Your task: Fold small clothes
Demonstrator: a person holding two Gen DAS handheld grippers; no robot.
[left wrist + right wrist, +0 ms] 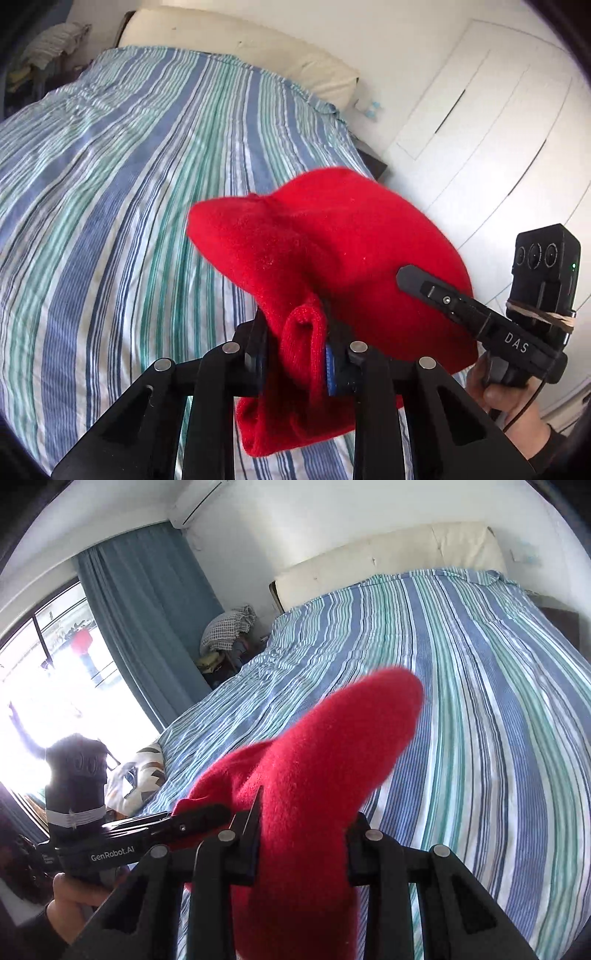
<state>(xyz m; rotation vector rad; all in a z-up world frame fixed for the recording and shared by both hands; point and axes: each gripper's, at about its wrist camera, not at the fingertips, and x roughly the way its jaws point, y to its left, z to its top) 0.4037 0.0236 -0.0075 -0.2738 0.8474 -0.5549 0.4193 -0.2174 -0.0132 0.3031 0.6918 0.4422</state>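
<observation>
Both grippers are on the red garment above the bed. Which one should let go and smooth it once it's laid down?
Probably right. The left gripper clamps a bunched edge of the red garment, a firm anchor. The right gripper holds a looser stretch, free above the bed.

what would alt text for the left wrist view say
The left gripper is clamped on a red knit garment held above a blue-and-green striped bed, with the right gripper reaching into the cloth from the right.

Red knit garment (332, 258) — bunched, held aloft
</observation>
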